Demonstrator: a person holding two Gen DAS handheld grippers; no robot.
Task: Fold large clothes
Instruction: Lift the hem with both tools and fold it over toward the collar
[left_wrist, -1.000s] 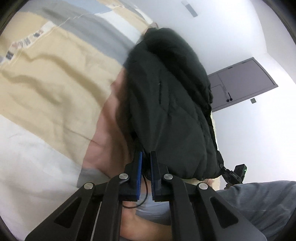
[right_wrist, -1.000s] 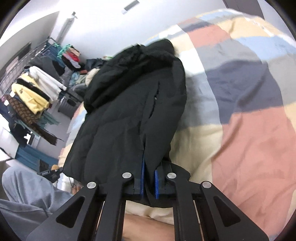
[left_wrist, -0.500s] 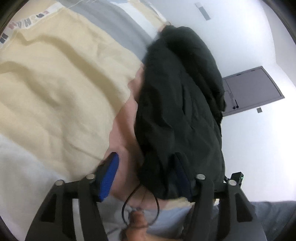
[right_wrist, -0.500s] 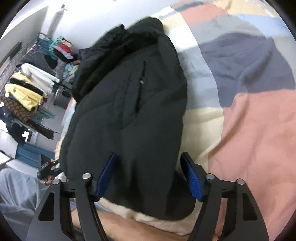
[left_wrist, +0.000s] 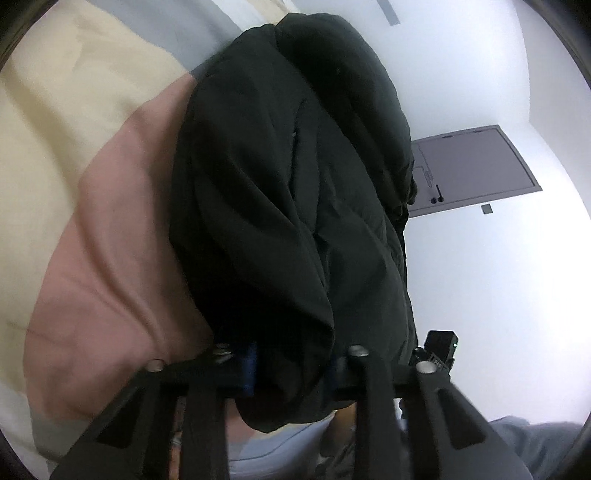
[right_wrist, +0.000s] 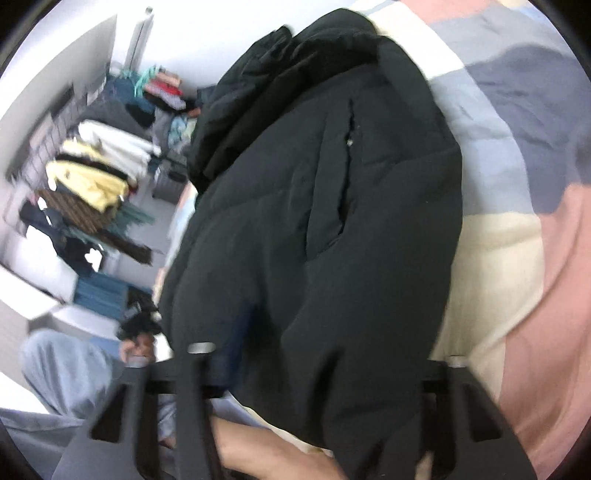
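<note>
A bulky black padded jacket (left_wrist: 295, 206) is seen lying lengthwise on a patchwork bedspread of cream, pink and grey blocks (left_wrist: 110, 221), its near hem bunched between the fingers of both tools. The left gripper (left_wrist: 291, 363) is held wide apart, its blue-padded fingers (left_wrist: 248, 363) set either side of the hem; the fabric is straddled rather than pinched, as far as can be told. The right gripper (right_wrist: 332, 360) is likewise spread wide around the hem in its own view, though motion blur hides the far finger, and no firm clamp is seen. The step in hand is judged to be a fresh grip on the hem for the next fold. It would be done well if both sets of fingers were pushed deeper, so that all padded layers are gathered, and then closed at matching points so the hem lifts level. Slippery shell fabric may slide out of a shallow bite. A grey door (left_wrist: 476, 170) and a rack of hanging clothes (right_wrist: 88, 177) are visible behind.
</note>
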